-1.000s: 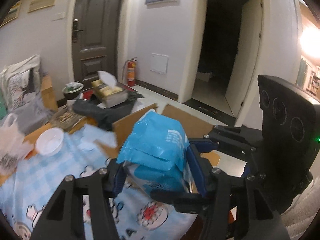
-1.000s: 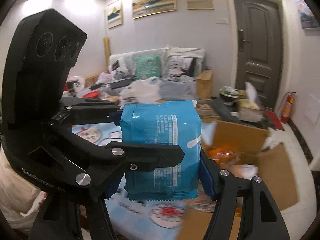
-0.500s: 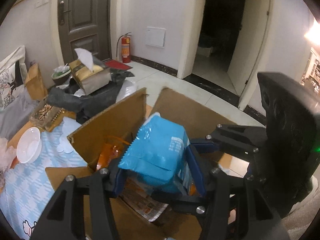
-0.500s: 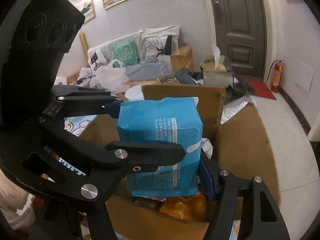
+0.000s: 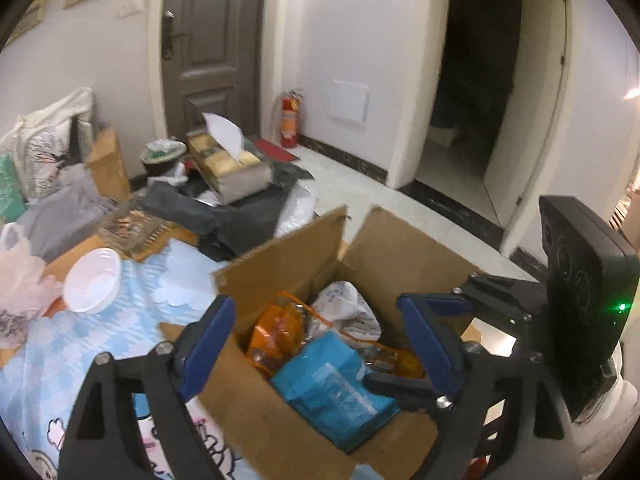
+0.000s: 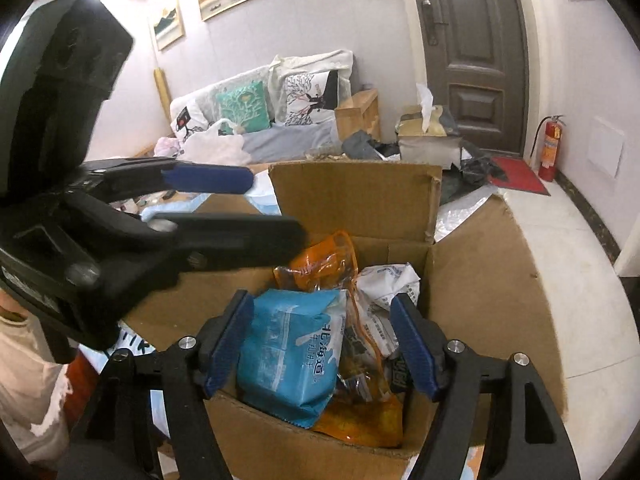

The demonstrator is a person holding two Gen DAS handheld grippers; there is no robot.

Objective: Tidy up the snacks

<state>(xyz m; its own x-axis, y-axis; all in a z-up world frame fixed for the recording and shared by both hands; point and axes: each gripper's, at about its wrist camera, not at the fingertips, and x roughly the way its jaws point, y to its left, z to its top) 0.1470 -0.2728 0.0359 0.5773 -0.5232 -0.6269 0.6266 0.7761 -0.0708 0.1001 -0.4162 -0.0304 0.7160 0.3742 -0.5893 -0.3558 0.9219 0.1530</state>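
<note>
Both grippers are seen spread wide with nothing between the pads: the left gripper (image 5: 316, 344) is held over the near edge of the cardboard box (image 5: 280, 264), the right gripper (image 6: 322, 340) just above the box opening, and neither is seen touching anything. The blue snack bag (image 6: 288, 356) is found lying inside the box, tilted against the near wall, on top of an orange snack packet (image 6: 328, 264) and beside a white crumpled packet (image 6: 390, 284). Half a second ago the blue bag was clamped by both grippers above the box – since then it has been released by both and dropped in, and the jaws have been opened. In the right wrist view the left gripper's body is seen crossing the upper left, partly hiding the far box flap. Around the box: a blue checked tablecloth (image 5: 60, 340) with a white bowl (image 5: 92, 280) on it, a tissue box (image 5: 228, 164) on dark clutter behind, a red fire extinguisher (image 5: 289, 120) by the grey door (image 5: 212, 44) – and a sofa with cushions (image 6: 240, 108) further back.
</note>
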